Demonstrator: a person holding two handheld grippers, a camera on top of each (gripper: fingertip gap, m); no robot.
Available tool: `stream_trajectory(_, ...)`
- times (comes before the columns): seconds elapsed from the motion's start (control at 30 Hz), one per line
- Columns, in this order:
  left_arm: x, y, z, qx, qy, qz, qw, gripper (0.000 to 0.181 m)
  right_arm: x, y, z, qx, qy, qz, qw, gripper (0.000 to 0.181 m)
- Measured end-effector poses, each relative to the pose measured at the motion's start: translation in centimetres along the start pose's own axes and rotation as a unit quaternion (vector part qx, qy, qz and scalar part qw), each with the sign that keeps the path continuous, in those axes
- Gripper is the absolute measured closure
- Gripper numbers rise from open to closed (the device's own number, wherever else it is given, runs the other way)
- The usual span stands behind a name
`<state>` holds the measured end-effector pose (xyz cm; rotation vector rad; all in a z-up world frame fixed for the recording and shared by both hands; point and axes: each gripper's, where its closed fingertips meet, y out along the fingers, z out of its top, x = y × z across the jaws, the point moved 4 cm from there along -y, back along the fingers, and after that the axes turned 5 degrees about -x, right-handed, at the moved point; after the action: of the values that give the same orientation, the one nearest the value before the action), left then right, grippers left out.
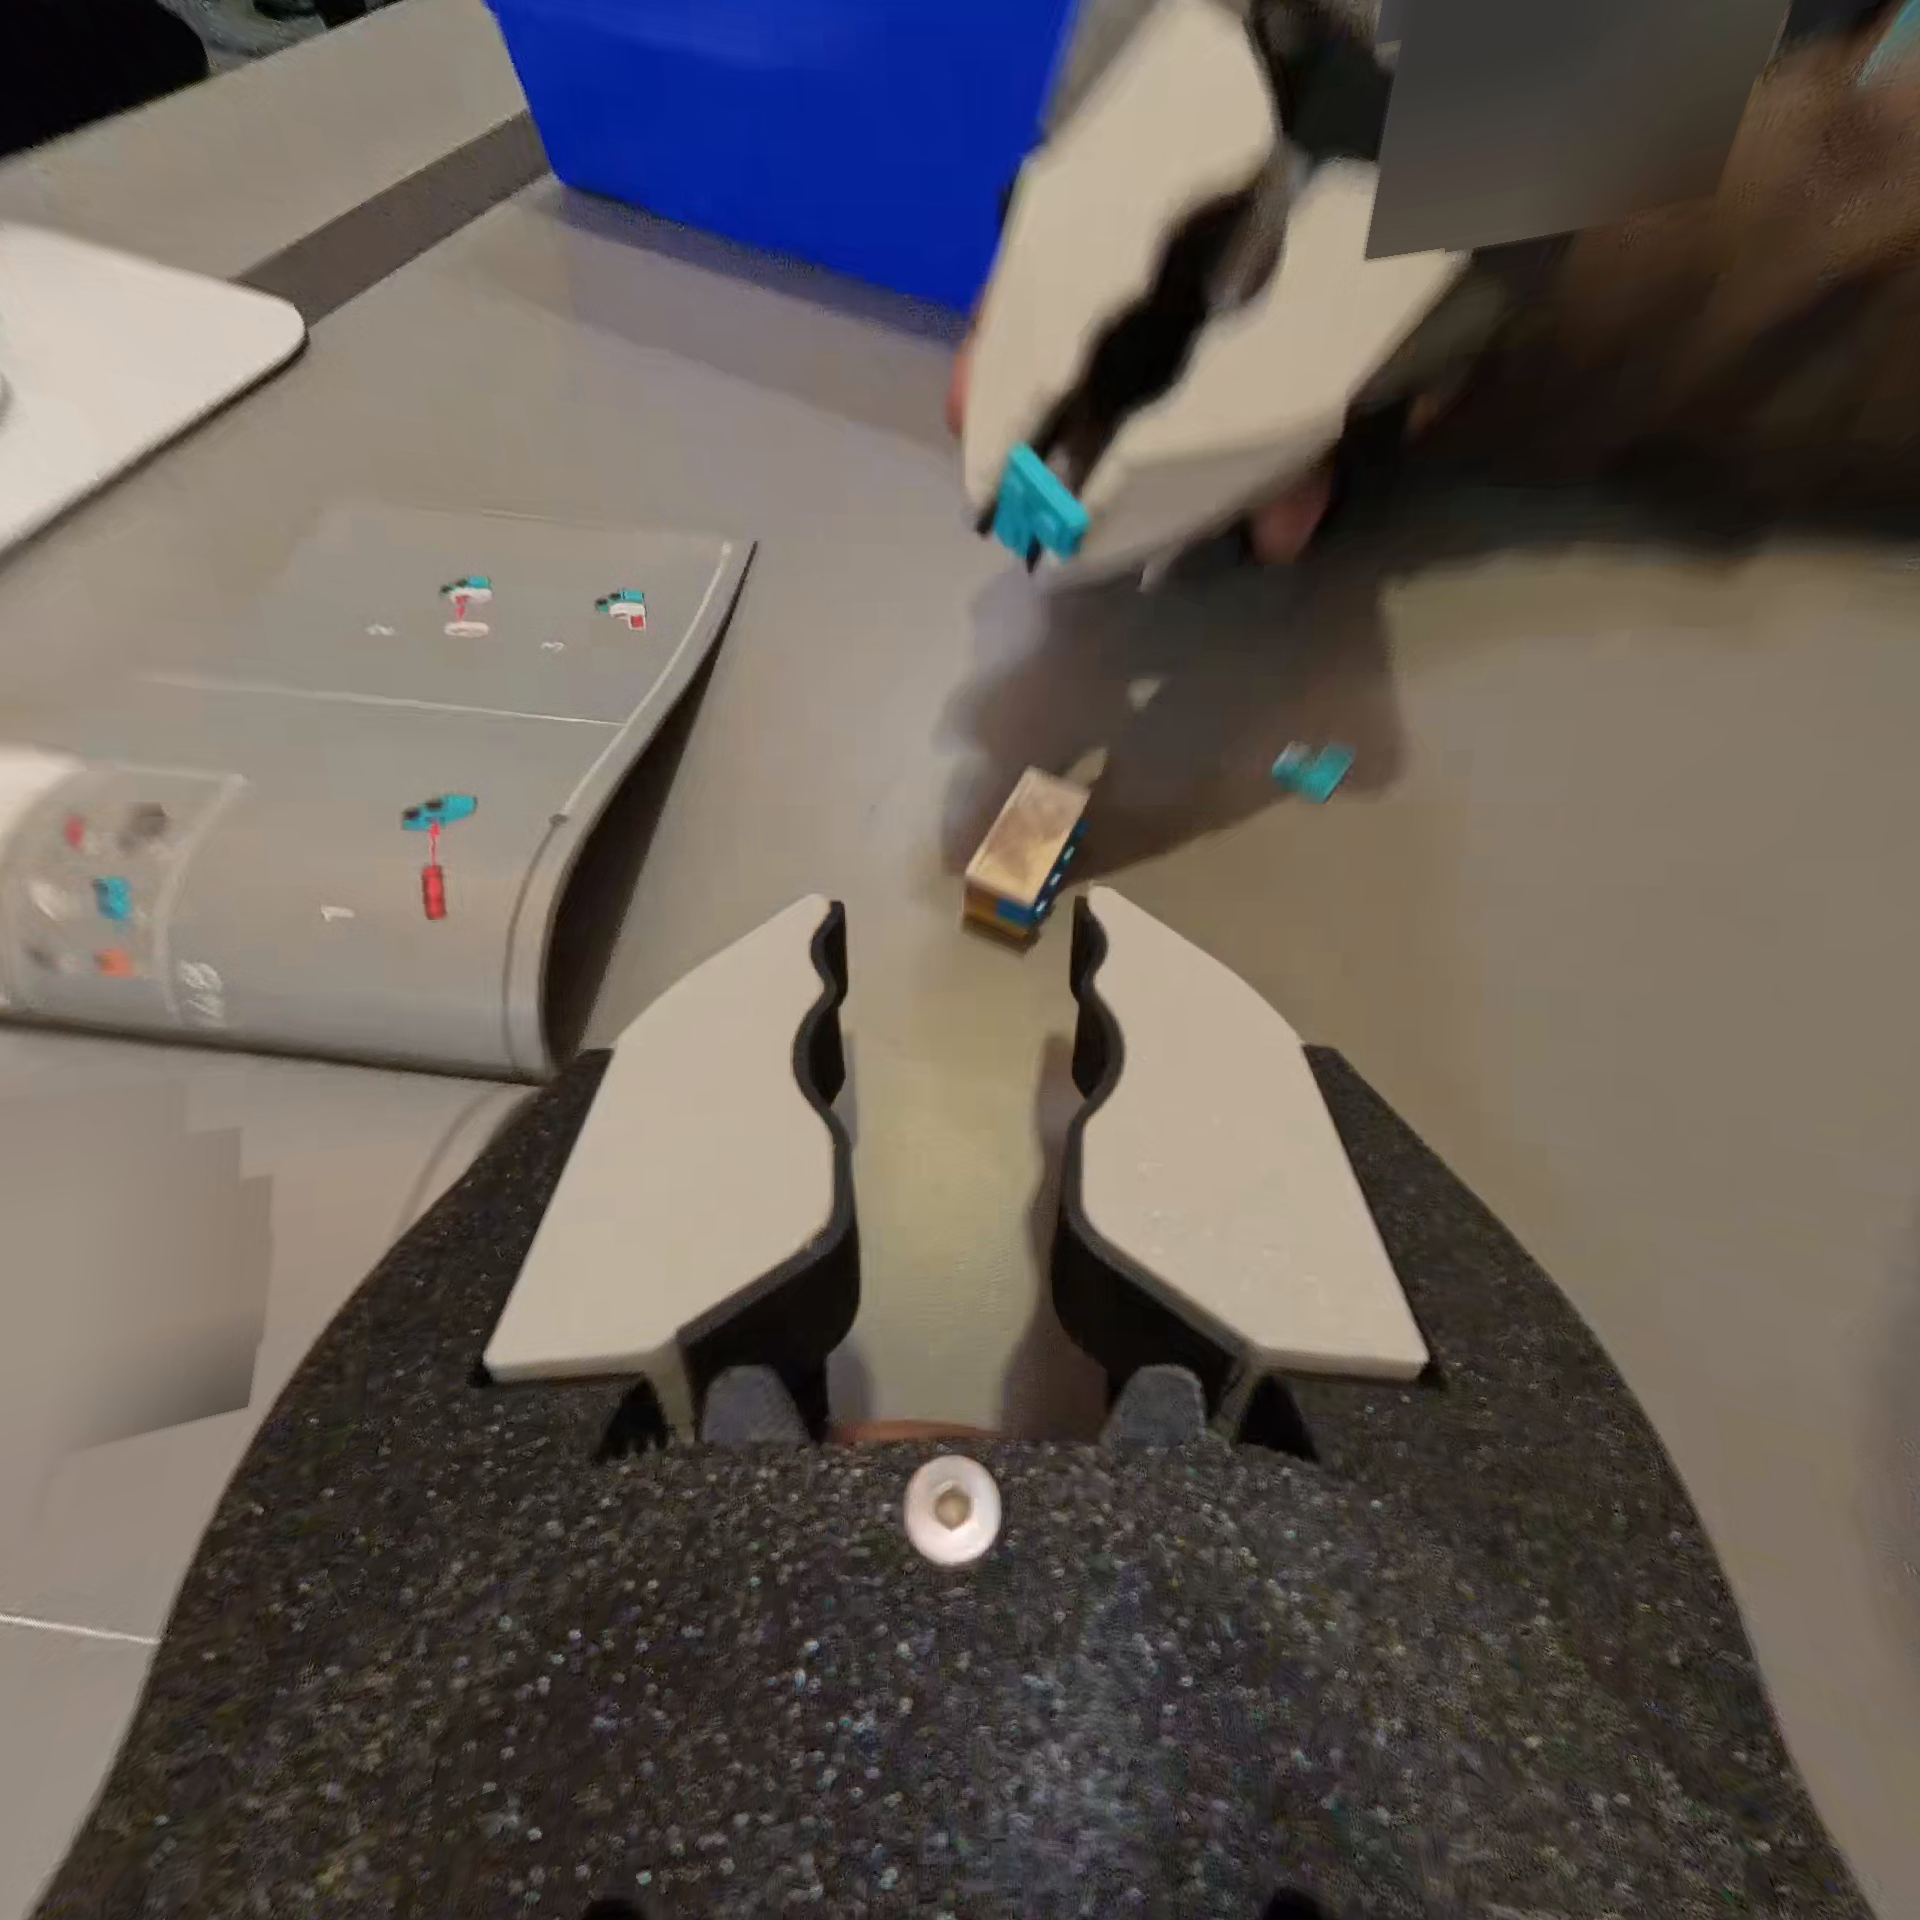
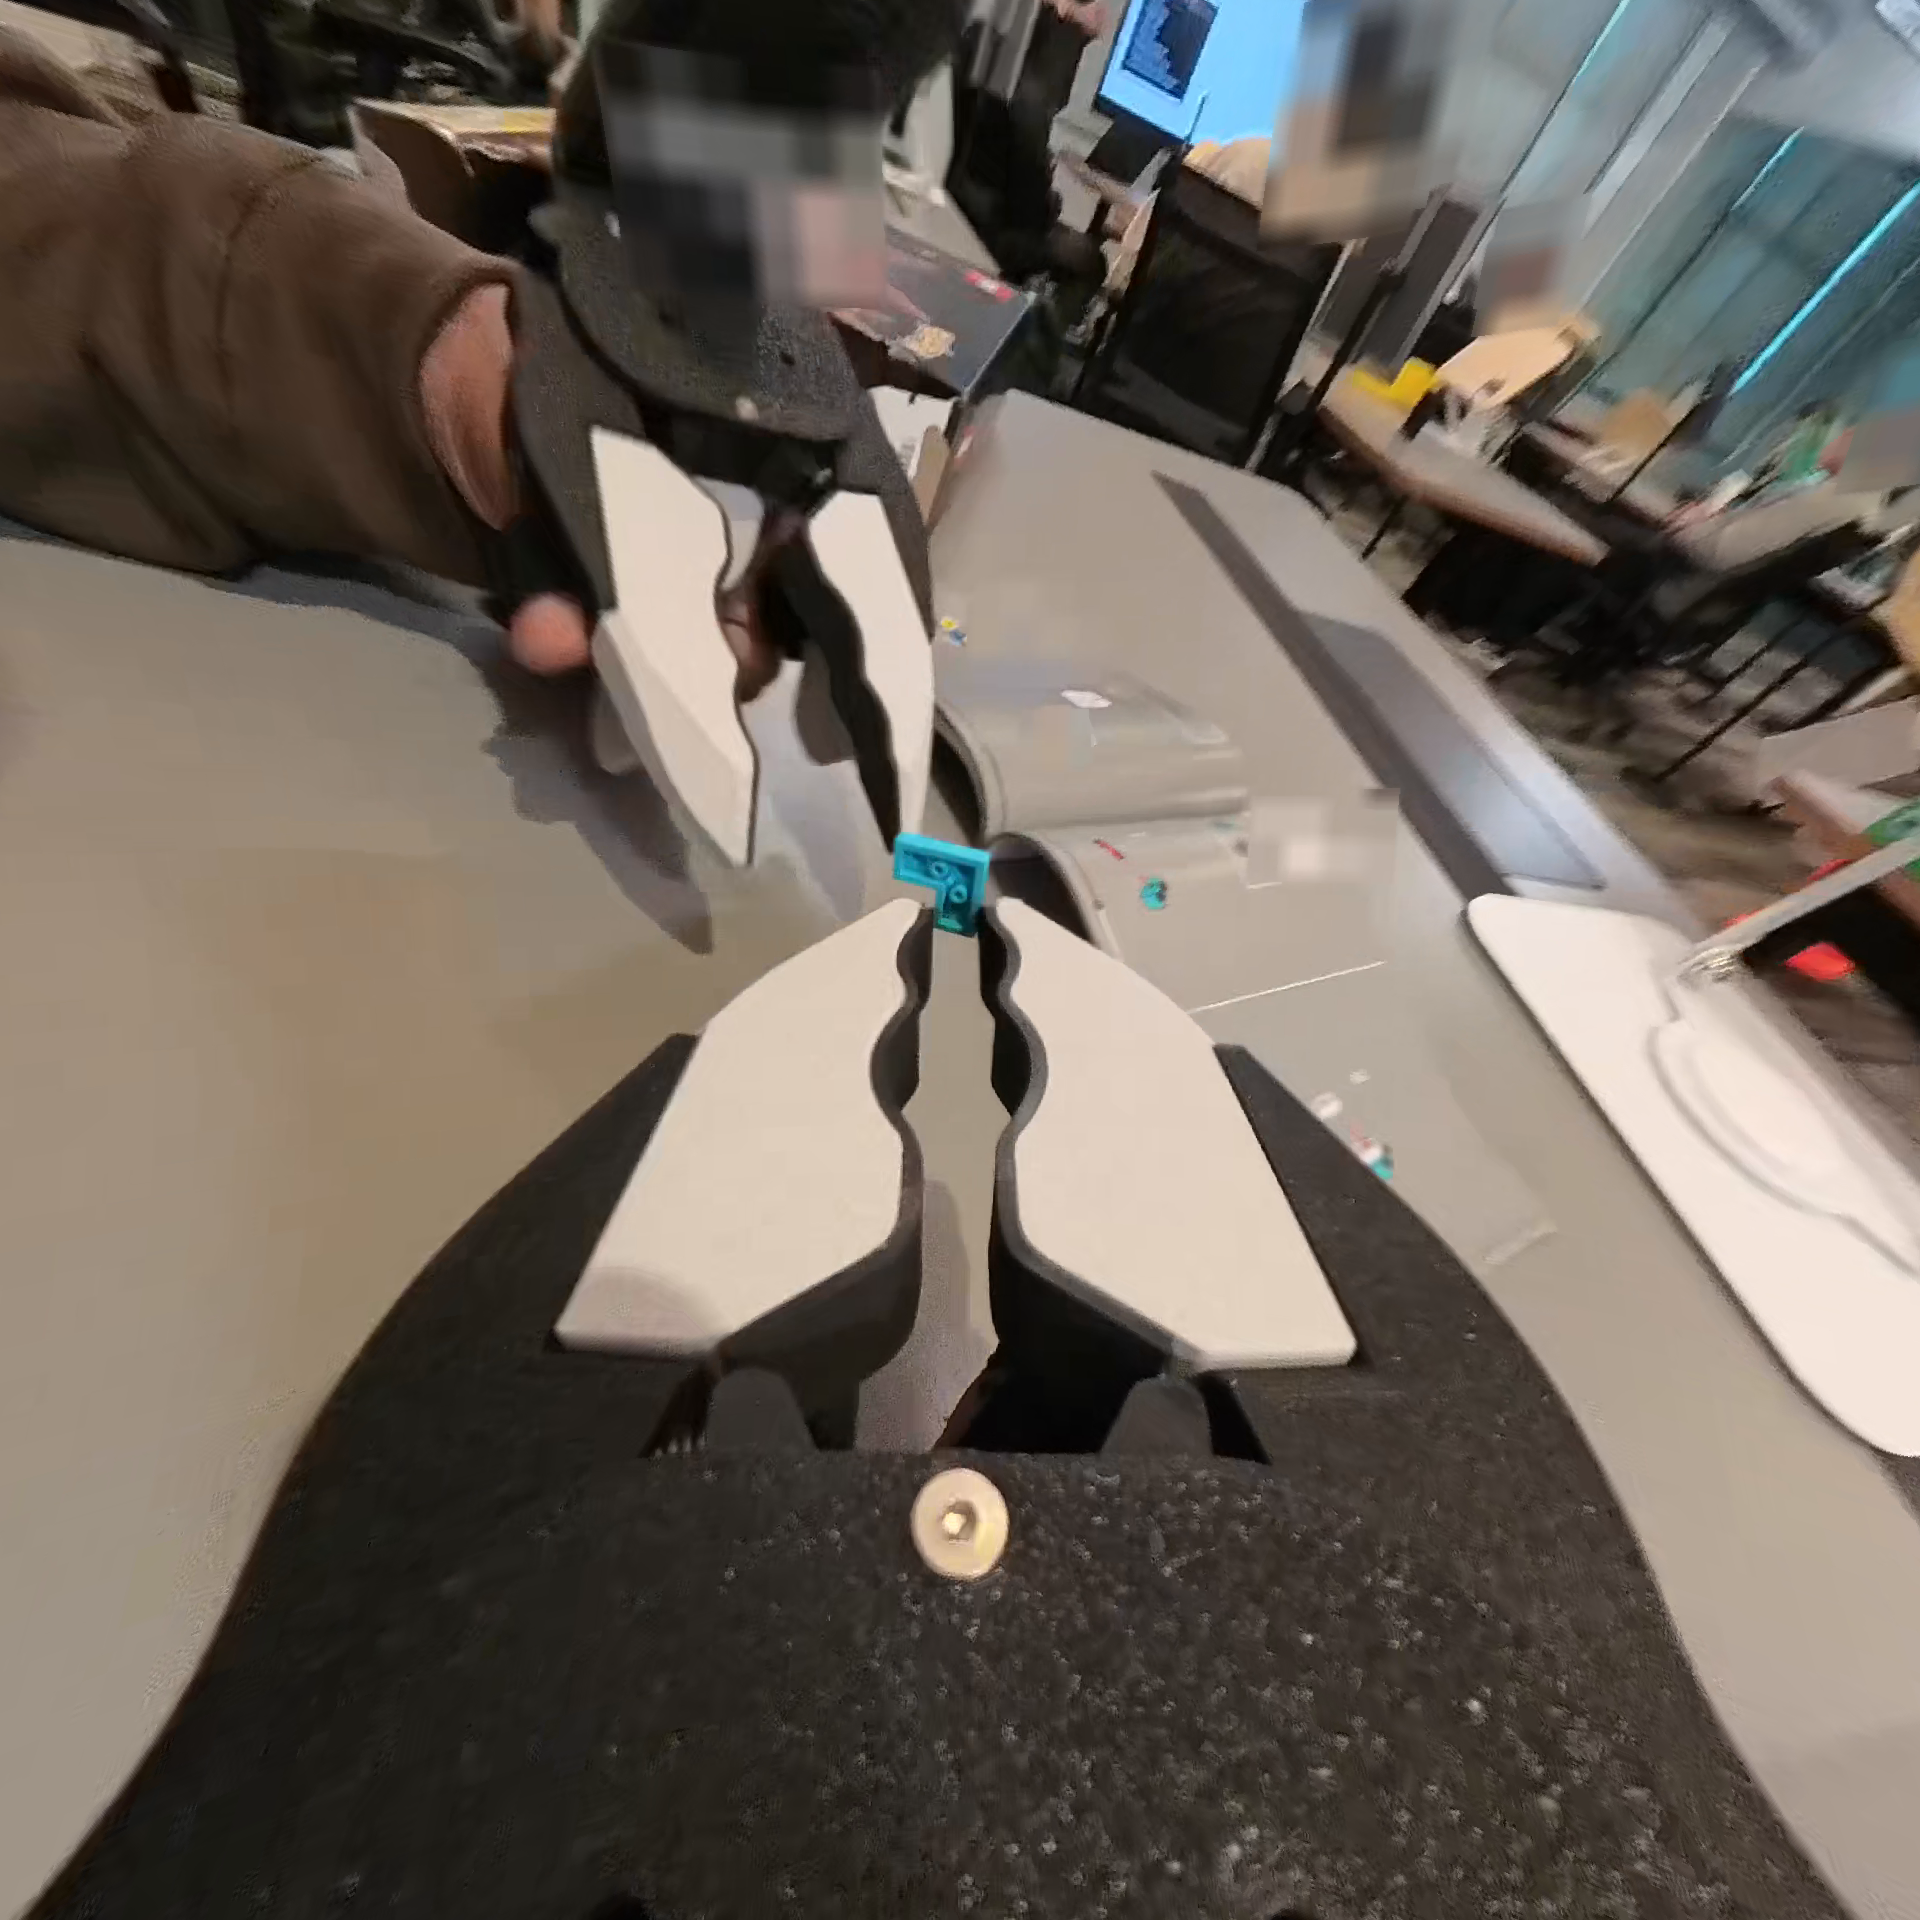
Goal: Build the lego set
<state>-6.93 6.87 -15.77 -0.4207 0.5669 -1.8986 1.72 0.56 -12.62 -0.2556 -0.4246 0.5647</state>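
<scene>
Left wrist view is motion-blurred, so the small tan-topped block (image 1: 1023, 860) on the grey table (image 1: 1558, 1039) stays hard to identify; a loose teal piece (image 1: 1314, 771) lies near it. The left gripper (image 1: 956, 920) is spread wide with nothing between its fingers, the block just ahead of them. The right gripper (image 2: 954, 914) pinches a teal L-shaped plate (image 2: 943, 875) at its tips, lifted above the table. An open instruction booklet (image 1: 343, 790) lies left, a blue bin (image 1: 790, 135) behind, partly cut off.
</scene>
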Motion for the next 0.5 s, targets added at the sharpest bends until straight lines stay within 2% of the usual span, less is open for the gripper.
stream_trajectory(0.07,0.2,1.1,-0.6,-0.046,0.087,0.013,0.995,0.138,-0.1,0.1,-0.3,-0.007,0.019,0.019,1.0,0.173)
stream_trajectory(0.2,0.7,2.5,-0.8,-0.083,0.144,-0.021,0.986,0.135,-0.3,0.2,-0.6,-0.015,0.024,0.032,0.999,0.173)
stream_trajectory(0.5,0.4,3.4,-0.6,-0.106,0.133,-0.077,0.982,0.146,-0.6,0.5,-1.4,-0.044,0.027,0.049,0.997,0.173)
